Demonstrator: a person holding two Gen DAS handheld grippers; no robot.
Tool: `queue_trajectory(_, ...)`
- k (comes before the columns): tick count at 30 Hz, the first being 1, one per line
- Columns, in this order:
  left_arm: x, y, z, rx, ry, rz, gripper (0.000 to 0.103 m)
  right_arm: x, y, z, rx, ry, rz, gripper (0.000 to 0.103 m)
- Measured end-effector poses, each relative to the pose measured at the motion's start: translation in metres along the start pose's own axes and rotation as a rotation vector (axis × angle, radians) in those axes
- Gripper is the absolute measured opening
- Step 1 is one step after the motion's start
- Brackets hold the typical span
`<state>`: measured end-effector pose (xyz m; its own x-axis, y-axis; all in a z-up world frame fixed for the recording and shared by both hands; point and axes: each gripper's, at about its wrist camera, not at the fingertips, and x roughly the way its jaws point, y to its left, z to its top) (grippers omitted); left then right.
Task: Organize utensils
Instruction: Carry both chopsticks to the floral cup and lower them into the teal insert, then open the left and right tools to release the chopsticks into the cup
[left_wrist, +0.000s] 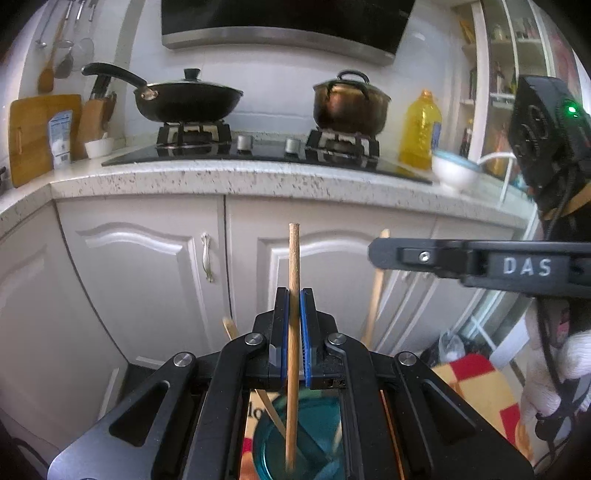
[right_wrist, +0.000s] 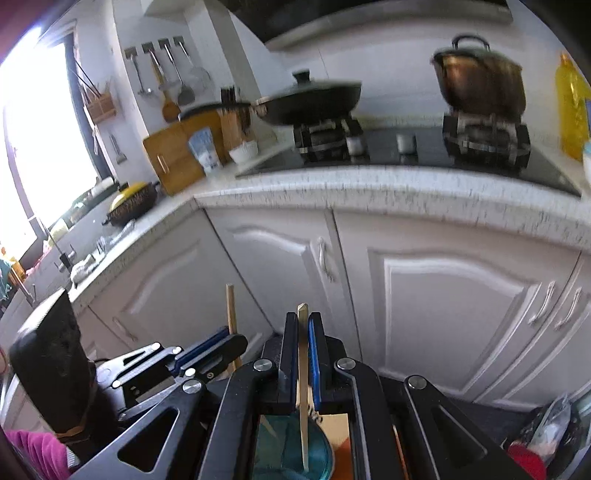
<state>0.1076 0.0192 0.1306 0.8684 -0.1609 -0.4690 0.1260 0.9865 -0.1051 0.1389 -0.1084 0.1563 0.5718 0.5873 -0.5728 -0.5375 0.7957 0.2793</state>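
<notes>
In the left wrist view my left gripper (left_wrist: 294, 295) is shut on an upright wooden chopstick (left_wrist: 293, 258). Its lower end reaches into a teal glass cup (left_wrist: 314, 443) below the fingers. A second stick (left_wrist: 231, 328) leans out of that cup. My right gripper (left_wrist: 373, 254) comes in from the right, with another chopstick (left_wrist: 377, 291) behind its tip. In the right wrist view my right gripper (right_wrist: 303, 319) is shut on a flat pale chopstick (right_wrist: 303, 354) whose tip hangs over the teal cup (right_wrist: 284, 454). The left gripper (right_wrist: 236, 339) is at the left with its stick (right_wrist: 231, 310).
White cabinet doors (left_wrist: 147, 266) face me under a speckled counter (left_wrist: 240, 177). On the hob stand a black lidded wok (left_wrist: 188, 98) and a copper pot (left_wrist: 351, 101). A yellow oil bottle (left_wrist: 421, 129) and a white bowl (left_wrist: 452, 170) sit to the right, a cutting board (left_wrist: 29, 136) to the left.
</notes>
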Motion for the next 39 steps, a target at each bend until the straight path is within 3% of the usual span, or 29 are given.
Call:
queue_trajectory(10,-0.003,0.0,-0.03,-0.001,0.1,0.019,0.004,0.026,-0.007,-0.034,0.047,0.109,0.001,0.005)
queue_trajectory(12,-0.003,0.003,-0.033,-0.014,0.115,0.032,0.004,0.025,-0.01,-0.038,0.074,0.114,-0.002,0.017)
queue_trajectory(13,-0.004,0.004,-0.034,-0.022,0.119,0.036,0.005,0.024,-0.011,-0.038,0.084,0.114,-0.003,0.034)
queue_trajectory(14,-0.005,0.006,-0.034,-0.028,0.128,0.038,0.005,0.022,-0.011,-0.039,0.092,0.114,0.001,0.038)
queue_trajectory(21,-0.015,0.005,-0.034,-0.04,0.147,0.035,0.019,0.001,-0.008,-0.051,0.101,0.124,-0.007,0.038)
queue_trajectory(29,-0.035,0.0,-0.033,-0.041,0.144,0.028,0.023,-0.026,-0.005,-0.07,0.126,0.118,-0.023,0.038)
queue_trajectory(32,-0.046,-0.004,-0.032,-0.043,0.139,0.02,0.029,-0.039,-0.004,-0.08,0.133,0.114,-0.029,0.038)
queue_trajectory(39,-0.075,-0.022,-0.037,-0.034,0.137,-0.052,0.036,-0.071,-0.016,-0.119,0.141,0.149,-0.081,0.041)
